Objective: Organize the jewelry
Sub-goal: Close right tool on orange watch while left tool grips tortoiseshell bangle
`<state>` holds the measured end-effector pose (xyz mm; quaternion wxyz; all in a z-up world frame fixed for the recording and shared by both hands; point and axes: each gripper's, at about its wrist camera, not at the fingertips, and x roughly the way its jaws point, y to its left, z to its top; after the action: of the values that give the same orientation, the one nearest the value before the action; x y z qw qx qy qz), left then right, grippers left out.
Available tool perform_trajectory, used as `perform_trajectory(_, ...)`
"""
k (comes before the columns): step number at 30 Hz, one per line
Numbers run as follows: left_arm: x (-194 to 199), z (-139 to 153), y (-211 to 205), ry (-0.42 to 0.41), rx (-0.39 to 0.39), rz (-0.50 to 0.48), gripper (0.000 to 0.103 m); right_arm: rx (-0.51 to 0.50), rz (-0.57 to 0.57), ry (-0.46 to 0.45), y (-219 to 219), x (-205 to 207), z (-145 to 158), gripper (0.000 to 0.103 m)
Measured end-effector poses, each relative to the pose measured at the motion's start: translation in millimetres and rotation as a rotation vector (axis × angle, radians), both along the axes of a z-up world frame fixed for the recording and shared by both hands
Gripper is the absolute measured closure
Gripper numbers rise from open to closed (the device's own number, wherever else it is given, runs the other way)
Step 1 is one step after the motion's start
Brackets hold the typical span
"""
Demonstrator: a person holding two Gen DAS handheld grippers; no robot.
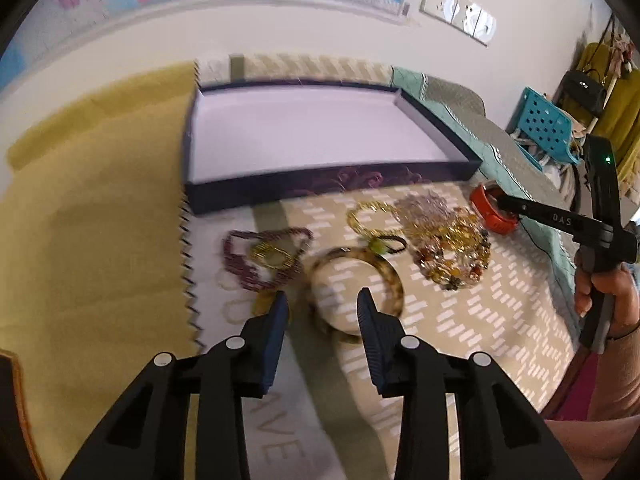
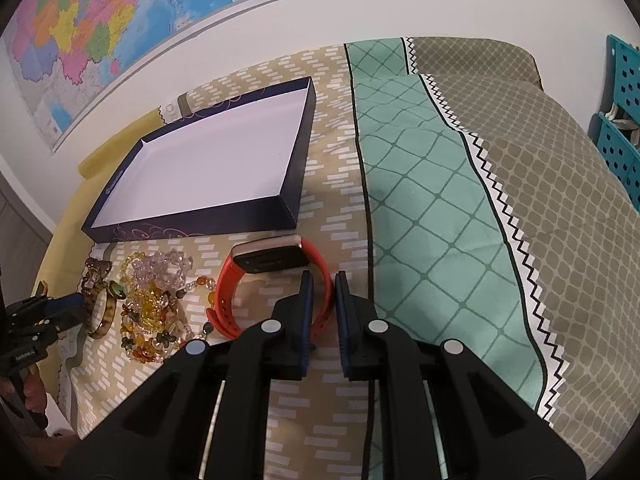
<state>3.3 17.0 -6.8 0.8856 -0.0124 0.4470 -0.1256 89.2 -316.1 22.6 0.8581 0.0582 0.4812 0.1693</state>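
Note:
A tortoiseshell bangle [image 1: 394, 284] lies on the patterned cloth. My left gripper [image 1: 322, 300] is open over it: one finger stands inside the ring, the other outside, with the ring's left rim between them and clear of both pads. The right wrist view shows that gripper [image 2: 76, 304] beside the bangle [image 2: 100, 314]. My right gripper [image 2: 322, 280] is shut on the strap of an orange watch [image 2: 264, 258], which rests on the cloth. From the left wrist view, this gripper [image 1: 500, 200] meets the watch [image 1: 490, 216] at the far right. A dark blue tray [image 1: 332, 184] with a white floor lies behind, with nothing in it.
A purple bead necklace [image 1: 264, 260], a yellow bead bracelet [image 1: 368, 216], a black hair tie [image 1: 394, 242] and a heap of amber and clear beads [image 1: 448, 244] lie in front of the tray. Yellow cloth [image 1: 100, 220] lies left. A teal crate [image 1: 548, 128] stands right. A hand [image 1: 612, 292] holds the right gripper.

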Motion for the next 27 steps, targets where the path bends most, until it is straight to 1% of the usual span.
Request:
perform_trajectory(2, -7.6, 5.0, -0.5, -0.022, 0.009, -0.011, 0.066, 0.008, -0.002, -0.001, -0.7, -0.9, -0.7, 0.09)
perform_trajectory(6, -9.8, 0.1, -3.8, 0.0, -0.004, -0.037, 0.066, 0.002, 0.002, -0.005, -1.0, -2.0, -1.2, 0.09)
perform_trajectory(10, -5.4, -7.9, -7.5, 0.025, -0.025, -0.044, 0.066, -0.008, 0.006, -0.006, 0.2, -2.3, -0.7, 0.09)
perform_trajectory(13, 0.0, -10.5, -9.4, 0.032, -0.037, -0.051, 0.063, -0.015, 0.01, -0.007, 0.8, -1.7, -0.7, 0.09)
perform_trajectory(16, 8.4, -12.1, -9.6, 0.039, -0.034, -0.048, 0.063, -0.025, 0.017, -0.011, 2.4, -0.7, -0.5, 0.092)
perform_trajectory(18, 11.6, -12.3, -11.8, 0.04, -0.018, -0.052, 0.064, -0.023, 0.016, -0.009, 0.8, 1.0, -1.0, 0.094)
perform_trajectory(19, 13.0, -12.2, -14.0, 0.038, 0.003, -0.053, 0.07, -0.021, 0.015, -0.008, 0.1, 1.8, -1.1, 0.096)
perform_trajectory(20, 14.0, -12.3, -15.3, 0.034, 0.025, -0.047, 0.079, -0.015, 0.015, -0.006, -0.6, 2.8, -1.2, 0.096)
perform_trajectory(21, 14.9, -12.4, -15.4, 0.033, 0.038, -0.043, 0.083, -0.015, 0.016, -0.005, -0.8, 3.2, -1.1, 0.096)
perform_trajectory(22, 16.4, -12.4, -15.6, 0.031, 0.055, -0.038, 0.091, -0.021, 0.021, -0.005, -0.5, 3.8, -0.7, 0.096)
perform_trajectory(23, 17.3, -12.3, -15.2, 0.031, 0.062, -0.036, 0.096, -0.025, 0.023, -0.006, -0.4, 4.4, -0.1, 0.096)
perform_trajectory(25, 17.3, -11.5, -14.3, 0.027, 0.063, -0.039, 0.099, -0.027, 0.028, -0.008, -0.3, 4.7, 1.7, 0.096)
perform_trajectory(27, 16.8, -11.2, -14.3, 0.02, 0.063, -0.04, 0.099, -0.023, 0.026, -0.014, -1.1, 3.8, 4.4, 0.096)
